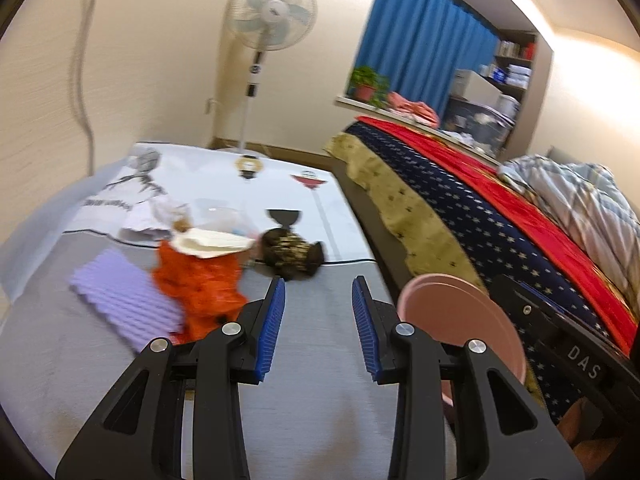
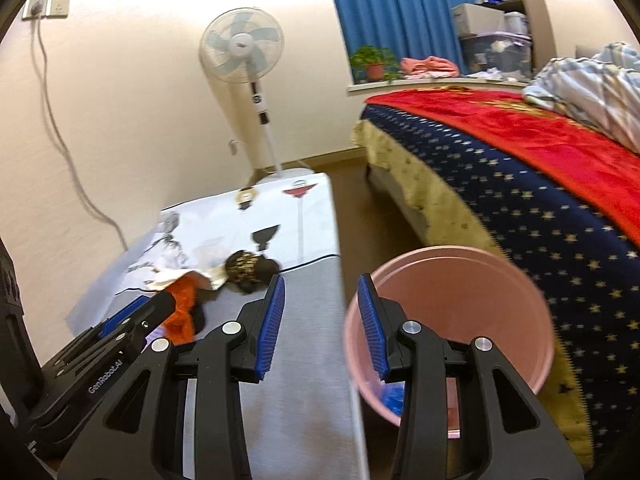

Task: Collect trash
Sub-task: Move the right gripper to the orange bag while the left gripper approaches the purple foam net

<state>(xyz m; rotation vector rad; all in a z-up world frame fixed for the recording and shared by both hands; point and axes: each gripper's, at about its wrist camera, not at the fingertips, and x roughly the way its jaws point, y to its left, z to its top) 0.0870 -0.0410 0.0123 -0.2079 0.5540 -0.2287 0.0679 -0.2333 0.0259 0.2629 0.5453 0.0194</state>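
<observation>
Trash lies on a low grey table [image 1: 312, 360]: an orange plastic bag [image 1: 200, 284], a white paper wrapper [image 1: 212, 244] on top of it, a dark patterned crumpled wrapper [image 1: 292, 254] and a purple corrugated sheet [image 1: 124, 300]. My left gripper [image 1: 318, 292] is open and empty above the table, just short of the dark wrapper. A pink bin [image 2: 452, 320] stands on the floor right of the table, with something blue inside. My right gripper [image 2: 322, 292] is open and empty over the table's right edge. The orange bag [image 2: 182, 308] and dark wrapper [image 2: 248, 266] also show in the right wrist view.
A bed [image 1: 500, 216] with a star-patterned blue cover and red blanket runs along the right. A standing fan [image 1: 270, 12] is behind the table. A black cable [image 1: 352, 260] crosses the table. A printed white cloth [image 1: 224, 176] covers the far half.
</observation>
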